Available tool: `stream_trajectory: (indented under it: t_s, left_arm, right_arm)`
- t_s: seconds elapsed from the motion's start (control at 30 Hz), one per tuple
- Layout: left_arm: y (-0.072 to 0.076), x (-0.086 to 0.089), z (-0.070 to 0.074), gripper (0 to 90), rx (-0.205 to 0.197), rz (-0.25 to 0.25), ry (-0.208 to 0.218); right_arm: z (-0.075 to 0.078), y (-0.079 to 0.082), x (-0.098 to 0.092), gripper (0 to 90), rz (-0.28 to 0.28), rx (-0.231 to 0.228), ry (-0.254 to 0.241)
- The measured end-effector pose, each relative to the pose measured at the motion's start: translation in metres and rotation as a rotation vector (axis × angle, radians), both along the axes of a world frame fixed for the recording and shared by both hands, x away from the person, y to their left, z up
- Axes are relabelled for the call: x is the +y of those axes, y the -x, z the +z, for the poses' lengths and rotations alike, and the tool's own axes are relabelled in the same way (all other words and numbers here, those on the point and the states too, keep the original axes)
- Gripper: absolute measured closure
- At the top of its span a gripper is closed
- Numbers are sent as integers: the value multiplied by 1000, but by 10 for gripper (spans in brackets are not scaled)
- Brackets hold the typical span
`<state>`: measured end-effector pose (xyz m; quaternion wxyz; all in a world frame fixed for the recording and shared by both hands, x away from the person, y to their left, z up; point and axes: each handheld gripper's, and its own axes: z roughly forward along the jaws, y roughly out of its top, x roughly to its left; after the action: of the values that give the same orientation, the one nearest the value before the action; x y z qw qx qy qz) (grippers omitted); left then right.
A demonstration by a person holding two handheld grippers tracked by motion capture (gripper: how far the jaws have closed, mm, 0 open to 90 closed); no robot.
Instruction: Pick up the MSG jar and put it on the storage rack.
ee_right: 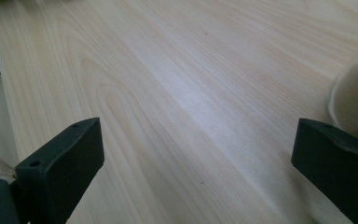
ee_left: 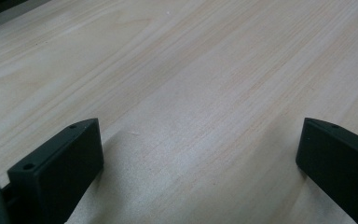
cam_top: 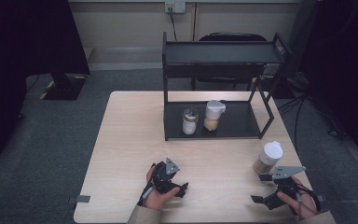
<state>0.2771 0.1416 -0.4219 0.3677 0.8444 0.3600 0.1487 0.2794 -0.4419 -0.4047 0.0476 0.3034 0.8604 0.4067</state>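
Both grippers sit low on the near part of the desk (cam_top: 130, 140), nothing held.

Left gripper (cam_top: 182, 189): in the person's left hand (cam_top: 161, 198) near the front edge, left of centre. Jaws spread wide in the left gripper view (ee_left: 200, 154), w/ bare light wood between them and a soft shadow under the left jaw. Empty.

Right gripper (cam_top: 260, 187): in the right hand (cam_top: 294, 201) at the desk's front right corner, grey plate on top. Jaws also wide apart in the right gripper view (ee_right: 198, 149), only wood grain between them. Empty.

Jar (cam_top: 267, 157): white lid, brownish contents, upright on the desk just beyond the right gripper, near the right edge. In the right gripper view a blurred pale curve at the right border, just above the right jaw, looks like its side (ee_right: 354, 98); touching or not, can't tell.

Rack (cam_top: 265, 119): black, two tiers, at the desk's far side, centre-right. Top tier bare. Bottom tier carries two more jars side by side, apart from each other: a clear one w/ white contents (cam_top: 189, 121) on the left, a white-lidded one w/ yellowish contents (cam_top: 213, 115) to its right. Both upright, well away from either gripper.

Behind the desk: a dark chair (cam_top: 230, 37) beyond the rack, wall socket (cam_top: 175, 6) w/ a cable hanging down, grey floor.
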Motion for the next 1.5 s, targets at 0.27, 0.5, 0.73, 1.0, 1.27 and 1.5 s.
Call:
stream_trajectory:
  t_s: [0.27,0.5,0.73,1.0,1.27,1.5]
  left_arm:
    - [0,0,0,0,0,0,0]
    - [0,0,0,0,0,0,0]
    - [0,0,0,0,0,0,0]
    - [0,0,0,0,0,0,0]
    - [0,0,0,0,0,0,0]
    - [0,0,0,0,0,0,0]
  right_arm:
    - [2,4,-8,16,-38,2,6]
    - [3,5,-11,16,-74,1,17]
    - [4,7,-11,17,-113,0,31]
    - [6,12,-10,17,-184,-14,47]
    - [5,19,-7,17,-271,-41,49]
    - [6,20,-7,17,-297,-48,36]
